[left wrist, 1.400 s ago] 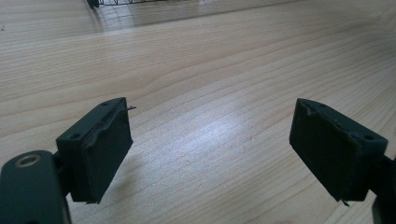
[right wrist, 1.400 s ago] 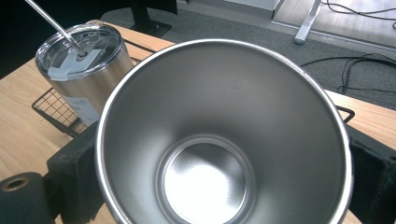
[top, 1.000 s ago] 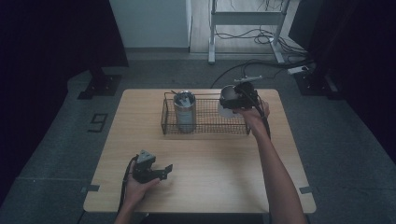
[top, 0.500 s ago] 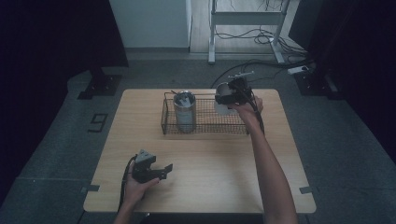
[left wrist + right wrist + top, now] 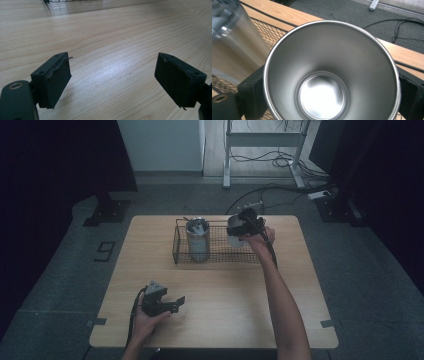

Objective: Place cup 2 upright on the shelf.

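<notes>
A black wire basket (image 5: 220, 257) stands at the back middle of the wooden table. One steel tumbler (image 5: 197, 240) stands upright in its left part. My right gripper (image 5: 244, 226) is shut on a second steel tumbler (image 5: 235, 234), held over the basket's right part. In the right gripper view this tumbler (image 5: 329, 75) is open-mouthed and empty between the two jaws, with the other tumbler (image 5: 234, 45) blurred to its left. My left gripper (image 5: 175, 305) rests low on the table's near left, open; its pads (image 5: 57, 80) stand wide apart over bare wood.
The table (image 5: 225, 290) has bare wood between the basket and the near edge. A cable trails from each gripper. On the floor behind the table lie cables and a metal stand (image 5: 260, 140). The basket's mesh (image 5: 269, 32) lies under the held tumbler.
My right gripper has carried the tumbler a little leftward and lower, in over the basket's right part. The left gripper has stayed put.
</notes>
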`<act>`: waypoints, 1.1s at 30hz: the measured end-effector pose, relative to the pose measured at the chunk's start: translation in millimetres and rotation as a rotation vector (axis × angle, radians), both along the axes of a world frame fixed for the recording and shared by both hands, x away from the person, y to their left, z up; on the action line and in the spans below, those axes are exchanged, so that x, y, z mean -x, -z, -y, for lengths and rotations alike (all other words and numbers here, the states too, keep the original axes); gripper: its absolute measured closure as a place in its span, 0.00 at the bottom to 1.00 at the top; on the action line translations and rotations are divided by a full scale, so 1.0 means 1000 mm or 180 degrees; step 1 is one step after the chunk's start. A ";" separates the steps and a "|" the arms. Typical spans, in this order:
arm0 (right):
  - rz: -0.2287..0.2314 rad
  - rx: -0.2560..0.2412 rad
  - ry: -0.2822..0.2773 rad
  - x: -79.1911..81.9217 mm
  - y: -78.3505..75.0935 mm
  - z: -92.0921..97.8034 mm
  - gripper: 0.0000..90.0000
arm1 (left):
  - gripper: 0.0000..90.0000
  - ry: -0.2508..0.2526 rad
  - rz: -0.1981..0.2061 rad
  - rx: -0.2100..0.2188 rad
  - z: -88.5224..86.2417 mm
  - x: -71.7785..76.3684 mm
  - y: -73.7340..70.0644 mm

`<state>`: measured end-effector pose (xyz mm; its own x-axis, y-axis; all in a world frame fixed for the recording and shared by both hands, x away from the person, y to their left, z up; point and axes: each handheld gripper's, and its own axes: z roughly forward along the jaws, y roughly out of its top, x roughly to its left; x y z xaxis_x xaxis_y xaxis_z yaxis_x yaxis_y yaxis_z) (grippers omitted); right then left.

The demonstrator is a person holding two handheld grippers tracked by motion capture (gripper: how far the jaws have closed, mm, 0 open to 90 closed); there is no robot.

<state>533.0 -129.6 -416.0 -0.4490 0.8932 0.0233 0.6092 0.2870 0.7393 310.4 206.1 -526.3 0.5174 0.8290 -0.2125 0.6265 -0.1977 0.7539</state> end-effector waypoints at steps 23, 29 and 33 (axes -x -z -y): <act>-0.0164 0.0189 0.0099 -0.014 0.035 -0.001 0.07 | 0.15 0.0037 -0.0033 -0.0016 0.002 0.000 0.003; -0.0217 0.0232 0.0118 -0.016 0.041 -0.003 0.07 | 0.15 0.0034 -0.0042 -0.0005 0.002 -0.001 0.003; -0.0243 0.0263 0.0118 -0.016 0.043 -0.004 0.07 | 0.15 0.0035 -0.0045 -0.0006 0.001 -0.001 0.003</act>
